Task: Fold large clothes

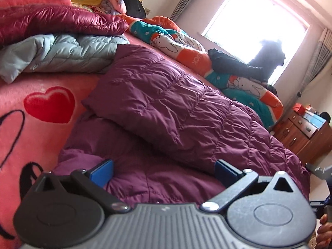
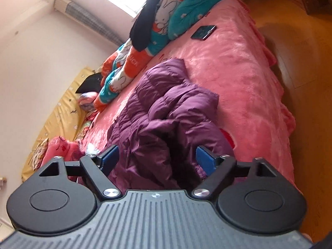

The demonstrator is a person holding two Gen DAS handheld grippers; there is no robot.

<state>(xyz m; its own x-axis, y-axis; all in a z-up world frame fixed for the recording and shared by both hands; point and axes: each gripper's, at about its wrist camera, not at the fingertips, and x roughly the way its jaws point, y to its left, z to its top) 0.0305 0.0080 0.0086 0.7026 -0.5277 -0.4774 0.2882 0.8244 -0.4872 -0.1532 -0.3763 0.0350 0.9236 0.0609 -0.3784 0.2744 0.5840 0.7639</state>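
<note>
Both grippers are hovering over the bed now, and the purple down jacket (image 1: 166,103) is lying spread on the pink blanket (image 1: 31,95), its quilted panels rumpled. The left gripper (image 1: 164,171) is sitting low, jaws wide apart and holding nothing, the blue pads (image 1: 102,173) straddling the near edge of the jacket — fabric is lying right between and under them. From this side the jacket's long axis is running away from the jaws, up and to the right toward the window (image 1: 255,20), with one folded-over sleeve or panel angling across the middle. The right gripper (image 2: 157,159) is also gaping wide and empty, looking down on the bunched end of the same jacket (image 2: 166,112), where the cloth is heaped in thick folds and a dark hollow is showing between them. I'd judge the left is the nearer of the two, practically on the cloth, while the right is hanging a little above its heap — though whether either pad is actually touching I cannot tell. A phone (image 2: 203,32) is lying well clear on the blanket, and a grey jacket (image 1: 62,54) and a maroon one (image 1: 62,22) are piled beyond.
</note>
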